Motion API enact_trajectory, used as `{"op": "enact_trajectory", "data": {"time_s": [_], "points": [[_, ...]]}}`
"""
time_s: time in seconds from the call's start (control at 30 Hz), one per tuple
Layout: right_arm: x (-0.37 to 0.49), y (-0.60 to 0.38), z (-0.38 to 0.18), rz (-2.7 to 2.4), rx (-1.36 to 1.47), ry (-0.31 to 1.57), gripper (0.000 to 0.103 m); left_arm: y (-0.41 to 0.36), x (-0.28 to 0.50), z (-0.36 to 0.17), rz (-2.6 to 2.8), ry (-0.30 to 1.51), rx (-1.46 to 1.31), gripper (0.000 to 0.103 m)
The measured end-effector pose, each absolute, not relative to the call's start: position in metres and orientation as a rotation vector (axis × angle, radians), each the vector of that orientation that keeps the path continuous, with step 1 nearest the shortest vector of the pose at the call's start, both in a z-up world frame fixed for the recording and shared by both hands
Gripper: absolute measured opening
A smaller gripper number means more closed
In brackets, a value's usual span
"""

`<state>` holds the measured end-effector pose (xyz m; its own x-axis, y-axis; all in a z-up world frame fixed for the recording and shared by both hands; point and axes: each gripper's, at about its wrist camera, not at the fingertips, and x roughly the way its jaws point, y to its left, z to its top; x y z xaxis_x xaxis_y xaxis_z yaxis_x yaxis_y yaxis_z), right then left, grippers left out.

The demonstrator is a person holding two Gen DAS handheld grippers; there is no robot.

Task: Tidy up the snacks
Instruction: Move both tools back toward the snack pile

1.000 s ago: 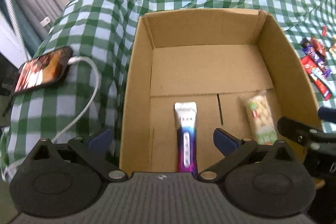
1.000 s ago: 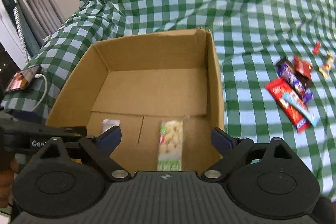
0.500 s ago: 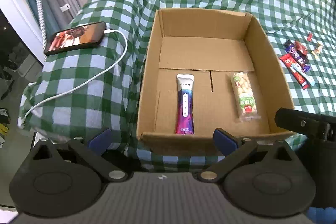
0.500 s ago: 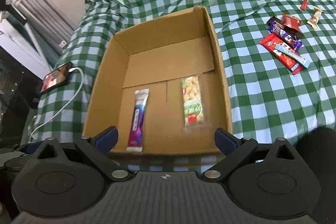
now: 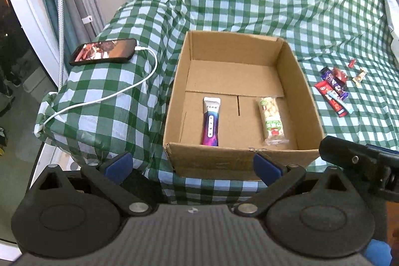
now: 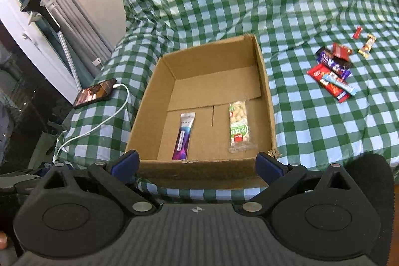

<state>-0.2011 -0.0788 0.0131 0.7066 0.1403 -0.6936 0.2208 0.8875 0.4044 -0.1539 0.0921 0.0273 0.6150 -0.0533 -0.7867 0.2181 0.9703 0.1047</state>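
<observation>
An open cardboard box (image 5: 306, 91) (image 6: 270, 101) sits on a green checked cloth. On its floor lie a purple and white snack bar (image 5: 210, 121) (image 6: 184, 135) and a clear pack of nuts with a green label (image 5: 271, 120) (image 6: 239, 126), side by side. A pile of loose snacks (image 5: 334, 91) (image 6: 333, 71) lies on the cloth to the right of the box. My left gripper (image 5: 192, 163) is open and empty, back from the box's near wall. My right gripper (image 6: 197, 163) is also open with nothing between its fingers, and shows at the right edge of the left wrist view.
A phone (image 5: 103, 51) (image 6: 94, 92) with a lit screen lies left of the box, its white cable (image 5: 119, 91) trailing over the cloth's edge. Curtains and a window frame (image 5: 30, 4) stand at the far left. Two small sweets (image 6: 362, 39) lie beyond the pile.
Both grippers have pulled back and up from inside the box to outside its near wall. The two snacks stay on the box floor.
</observation>
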Motion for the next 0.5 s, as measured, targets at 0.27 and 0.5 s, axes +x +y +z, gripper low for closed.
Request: {"op": "enact_trajectory", "data": {"time_s": [0.27, 0.5], "points": [[-0.219, -0.078, 0.02, -0.05, 0.489, 0.757, 0.1, 0.093, -0.169, 0.032, -0.159, 0.88, 0.19, 0.103], [-0.225, -0.093, 0.014, -0.077, 0.517, 0.747, 0.1, 0.083, -0.165, 0.03, -0.158, 0.89, 0.209, 0.103]]}}
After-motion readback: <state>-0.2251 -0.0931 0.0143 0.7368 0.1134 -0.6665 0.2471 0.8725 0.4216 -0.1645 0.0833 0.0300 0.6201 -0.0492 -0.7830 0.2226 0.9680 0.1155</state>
